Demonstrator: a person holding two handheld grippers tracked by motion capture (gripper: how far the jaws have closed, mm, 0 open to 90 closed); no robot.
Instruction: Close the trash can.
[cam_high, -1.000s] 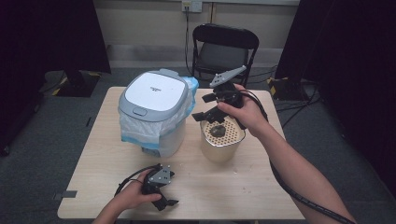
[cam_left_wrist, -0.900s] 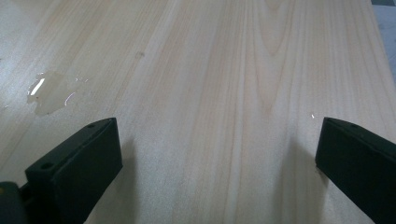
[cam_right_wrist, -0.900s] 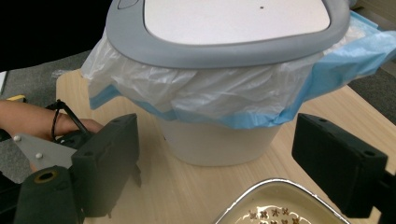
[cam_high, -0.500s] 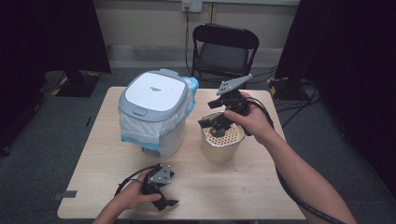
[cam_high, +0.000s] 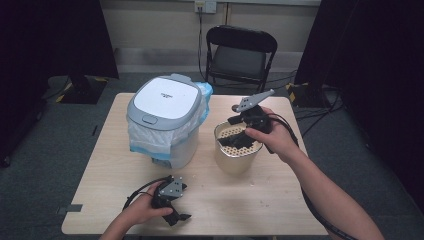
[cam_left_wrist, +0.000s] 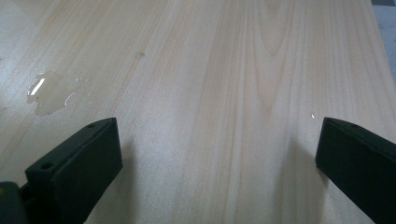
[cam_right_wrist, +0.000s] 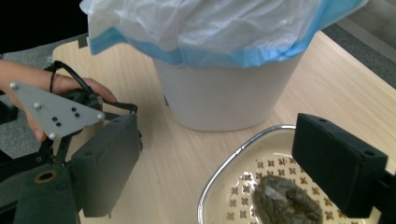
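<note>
Clump: a dark, wet lump (cam_right_wrist: 287, 204) is lying on the perforated floor of a strainer, near its rim – likely waste waiting to be lifted out.
Strainer: a cream tub with a metal rim (cam_high: 237, 148) is standing on the table, just right of the bin, probably kept close so the lump has a short trip.
Right gripper: it (cam_high: 241, 126) is hovering over the strainer's mouth, jaws spread wide with nothing between them, pointing down at the lump as if lining up a grab.
Bin: a white bin (cam_high: 167, 120) with a grey-rimmed lid shut and a blue-edged bag liner hanging out is sitting beside the strainer.
Left gripper: it (cam_high: 176, 214) is resting at the near edge of the table, jaws wide apart and empty – seemingly parked out of the way.
Table: pale wood (cam_left_wrist: 224, 70), showing a small wet patch (cam_left_wrist: 44, 91).
</note>
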